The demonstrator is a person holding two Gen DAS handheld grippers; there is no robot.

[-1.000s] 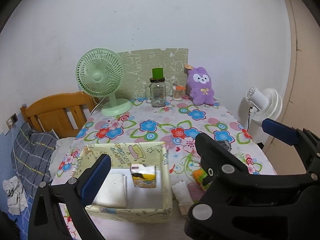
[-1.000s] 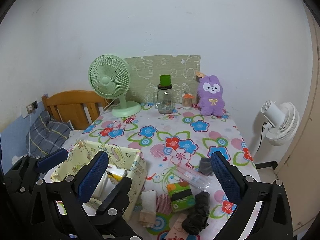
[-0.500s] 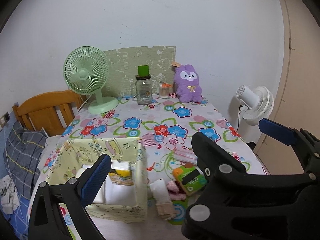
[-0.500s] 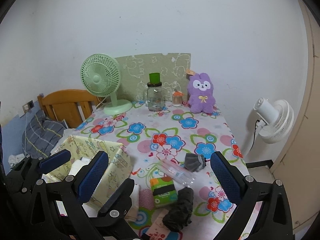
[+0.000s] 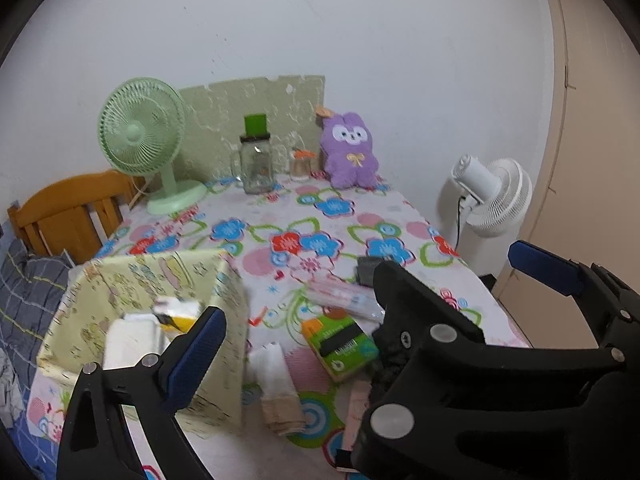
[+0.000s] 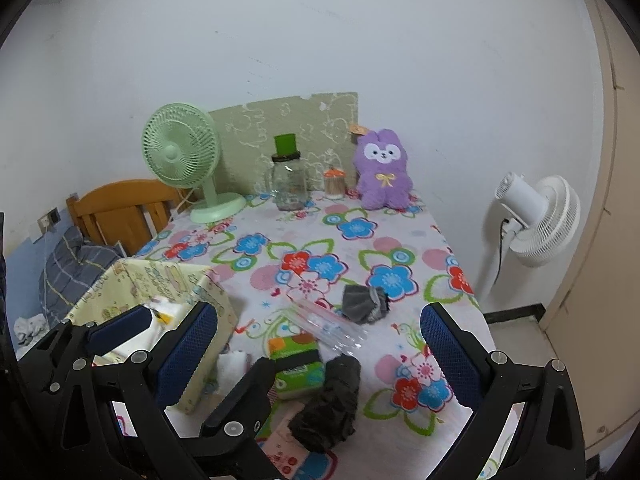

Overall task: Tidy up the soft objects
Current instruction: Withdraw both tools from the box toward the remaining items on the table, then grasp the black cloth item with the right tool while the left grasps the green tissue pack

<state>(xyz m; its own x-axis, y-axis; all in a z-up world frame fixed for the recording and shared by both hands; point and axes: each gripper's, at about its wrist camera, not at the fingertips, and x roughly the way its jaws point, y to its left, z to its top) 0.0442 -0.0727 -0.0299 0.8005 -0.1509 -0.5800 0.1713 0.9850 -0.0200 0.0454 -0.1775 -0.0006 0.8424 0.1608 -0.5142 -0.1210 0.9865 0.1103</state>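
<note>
I am holding my right hand-held gripper (image 6: 320,356) released, and my left hand-held gripper (image 5: 362,312) released too. Only the right view is showing the crumpled grey cloth (image 6: 364,303) mid-frame and the black roll (image 6: 332,404) below it on the counter (image 6: 360,216). The yellow fabric box (image 5: 132,300) is sitting lower left, further left than a second ago.

A printed floral cloth (image 6: 360,240), matt, is spread over the table. The yellow storage box (image 6: 168,280) appears to be soft printed fabric. Fluffy plush is seen on the purple toy (image 6: 383,170) at 12 o'clock. The jar (image 6: 289,186) is clear glossy glass. Smooth plastic is shown by the green fan (image 6: 182,156) and the white fan (image 6: 538,216). The headboard (image 6: 120,210) at 10 o'clock is varnished wood. The black rolled item (image 6: 332,404) is matt knit cloth. Both grippers' blue pads (image 6: 444,354) are finely textured.
</note>
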